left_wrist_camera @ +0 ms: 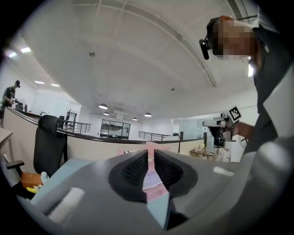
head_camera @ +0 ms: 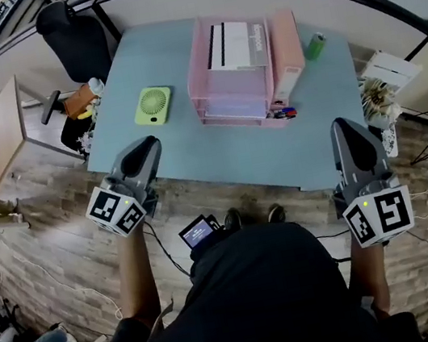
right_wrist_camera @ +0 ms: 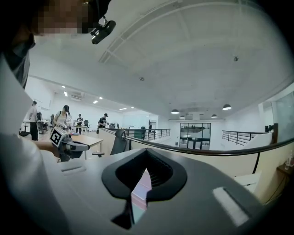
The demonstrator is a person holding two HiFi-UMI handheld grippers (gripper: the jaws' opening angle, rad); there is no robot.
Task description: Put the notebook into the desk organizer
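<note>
The left gripper (left_wrist_camera: 151,158) is shown with its 2 dark ribbed jaws almost together. A narrow slit is left between them and nothing is held in it; only the pink of the organizer is glimpsed beyond. The right gripper (right_wrist_camera: 146,158) is shown with its jaws pressed together at the tips, and nothing is pinched there either. Both grippers are held level at the near edge of the pale blue table (head_camera: 195,157), well apart, with the person's body between them.

Further out, toward the table's far side, the pink desk organizer (head_camera: 227,105) is found: stacked trays with an upright compartment on the right. The notebook (head_camera: 239,44), white and grey with a dark band, is seen lying flat on the top tier, within the organizer's outline as far as can be told. A green fan (head_camera: 153,105) is placed to the organizer's left, pens (head_camera: 284,113) at its front right corner, and a green bottle (head_camera: 315,45) to its right.

The placing is judged done, or nearly so, and only a clean finish is called for. The grippers are best kept empty and clear of the organizer so that nothing is knocked. The notebook's seating should be checked. If an edge is found overhanging, it is best nudged square with closed jaws, gently, so that the trays are not shifted.
</note>
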